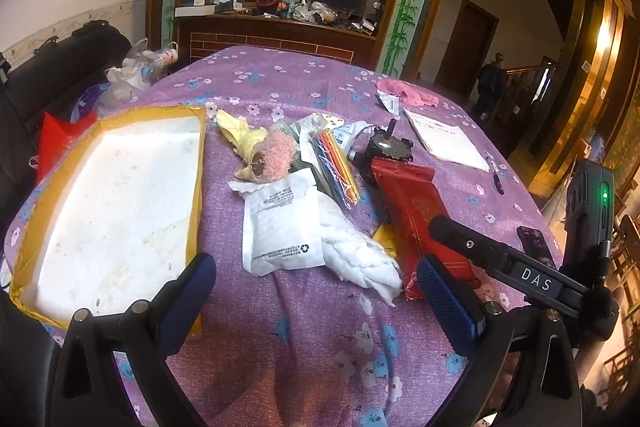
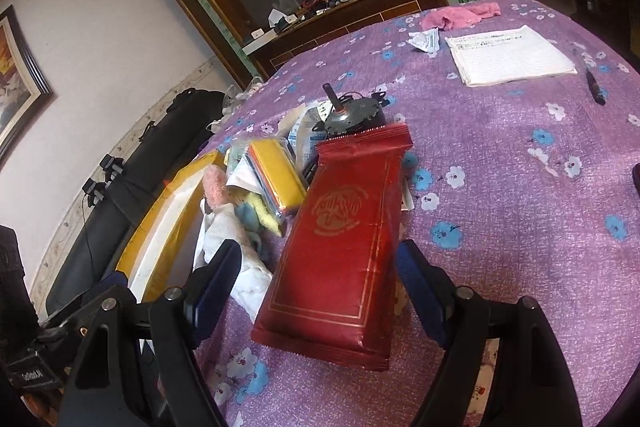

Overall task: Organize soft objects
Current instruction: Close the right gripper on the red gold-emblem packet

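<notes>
A grasp is being lined up: the right gripper (image 2: 320, 291) is held wide open, empty, around the red packet (image 2: 340, 247) at lower centre; closing is needed. The left gripper (image 1: 316, 291) is held open, empty.

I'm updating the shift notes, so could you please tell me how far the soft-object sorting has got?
Nothing looks done: the yellow-rimmed tray holds nothing. Nothing is in hand; the left gripper and right gripper are both open. Left: the white towel, pink plush and pink cloth lie on the table.
</notes>
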`<control>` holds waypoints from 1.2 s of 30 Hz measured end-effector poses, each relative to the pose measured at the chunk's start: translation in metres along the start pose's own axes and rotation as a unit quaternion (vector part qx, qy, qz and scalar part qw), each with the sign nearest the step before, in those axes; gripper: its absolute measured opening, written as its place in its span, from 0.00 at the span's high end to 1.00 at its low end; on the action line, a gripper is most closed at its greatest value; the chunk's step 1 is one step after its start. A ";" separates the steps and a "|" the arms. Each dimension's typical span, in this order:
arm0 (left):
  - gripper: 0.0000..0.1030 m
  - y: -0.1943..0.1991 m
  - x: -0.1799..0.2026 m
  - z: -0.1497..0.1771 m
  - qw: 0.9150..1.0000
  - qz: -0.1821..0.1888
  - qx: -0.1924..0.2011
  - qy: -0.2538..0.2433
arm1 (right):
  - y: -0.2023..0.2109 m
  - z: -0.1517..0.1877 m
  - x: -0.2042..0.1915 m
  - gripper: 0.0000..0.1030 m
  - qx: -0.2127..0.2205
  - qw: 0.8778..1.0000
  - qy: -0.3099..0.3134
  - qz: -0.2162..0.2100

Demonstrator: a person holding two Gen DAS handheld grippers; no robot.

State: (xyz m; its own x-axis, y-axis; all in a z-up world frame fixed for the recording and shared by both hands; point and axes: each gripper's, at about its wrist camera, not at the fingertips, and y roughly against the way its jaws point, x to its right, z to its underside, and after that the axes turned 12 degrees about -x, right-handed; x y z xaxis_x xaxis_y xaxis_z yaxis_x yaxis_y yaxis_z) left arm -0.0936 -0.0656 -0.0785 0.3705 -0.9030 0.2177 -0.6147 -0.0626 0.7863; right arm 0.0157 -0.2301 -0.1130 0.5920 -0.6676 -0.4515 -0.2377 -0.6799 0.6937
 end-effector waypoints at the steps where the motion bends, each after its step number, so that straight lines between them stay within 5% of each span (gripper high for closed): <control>1: 0.02 -0.001 0.000 0.000 1.000 0.002 0.000 0.000 | 0.000 0.000 0.000 0.23 -0.001 1.000 0.001 0.003; 18: 0.01 0.002 -0.017 -0.015 1.000 0.003 -0.003 0.020 | 0.033 0.009 0.014 0.23 0.027 1.000 -0.015 -0.002; 25: 0.03 -0.013 -0.026 -0.043 0.999 -0.041 -0.008 0.012 | 0.001 -0.018 0.020 0.23 -0.006 0.997 -0.061 -0.045; 30: 0.11 -0.044 -0.028 -0.062 0.997 -0.044 -0.058 0.010 | -0.027 -0.036 0.011 0.23 -0.026 0.998 -0.052 0.001; 36: 0.12 -0.048 -0.012 -0.059 0.998 -0.014 -0.062 -0.007 | -0.047 -0.033 0.022 0.28 -0.051 0.997 -0.065 0.005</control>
State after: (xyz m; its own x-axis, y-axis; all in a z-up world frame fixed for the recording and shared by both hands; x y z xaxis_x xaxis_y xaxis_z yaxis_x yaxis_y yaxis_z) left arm -0.0273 -0.0271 -0.0850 0.3766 -0.9071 0.1877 -0.5130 -0.0355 0.8576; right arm 0.0653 -0.2026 -0.1363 0.4831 -0.7128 -0.5084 -0.1601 -0.6428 0.7491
